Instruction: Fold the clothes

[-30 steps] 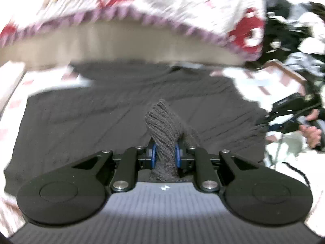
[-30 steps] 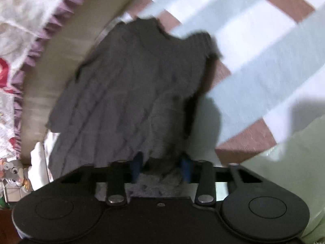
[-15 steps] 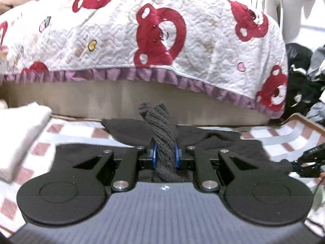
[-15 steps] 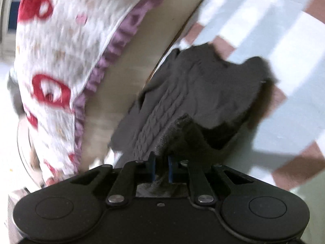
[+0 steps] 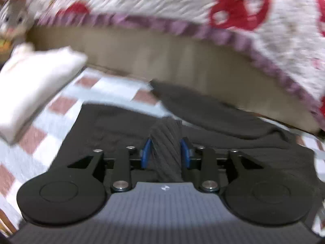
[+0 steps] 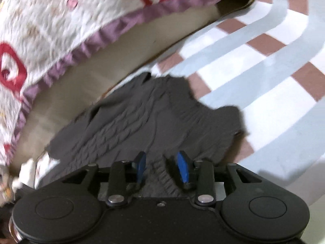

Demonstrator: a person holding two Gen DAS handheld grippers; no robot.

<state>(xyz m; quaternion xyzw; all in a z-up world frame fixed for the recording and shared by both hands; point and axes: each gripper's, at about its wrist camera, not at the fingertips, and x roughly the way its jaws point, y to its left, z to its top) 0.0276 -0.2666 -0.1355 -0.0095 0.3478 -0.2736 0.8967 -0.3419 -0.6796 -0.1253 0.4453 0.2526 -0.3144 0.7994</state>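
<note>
A dark grey cable-knit sweater (image 5: pixel 233 118) lies on the checked sheet (image 5: pixel 61 105) beside the bed. My left gripper (image 5: pixel 165 152) hovers low over it. Its jaws are opening, and a ribbed fold of the sweater (image 5: pixel 165 142) still stands between the blue pads (image 5: pixel 146 152), no longer squeezed. In the right wrist view the sweater (image 6: pixel 142 118) spreads out ahead on the sheet (image 6: pixel 264 65). My right gripper (image 6: pixel 161 167) is over its near edge with jaws opening. Knit fabric lies slack between the pads (image 6: pixel 182 168), with gaps on both sides.
A bed with a white quilt printed with red bears (image 5: pixel 203 10) and a purple frill overhangs a beige base (image 5: pixel 162 61) just behind the sweater. A folded white cloth (image 5: pixel 34 81) lies at the left, with a stuffed toy (image 5: pixel 14 18) behind it.
The left gripper swung down toward the sheet with the ribbed fold, then its pads parted. The right gripper was pinching the sweater's edge half a second ago; its pads now stand apart.
</note>
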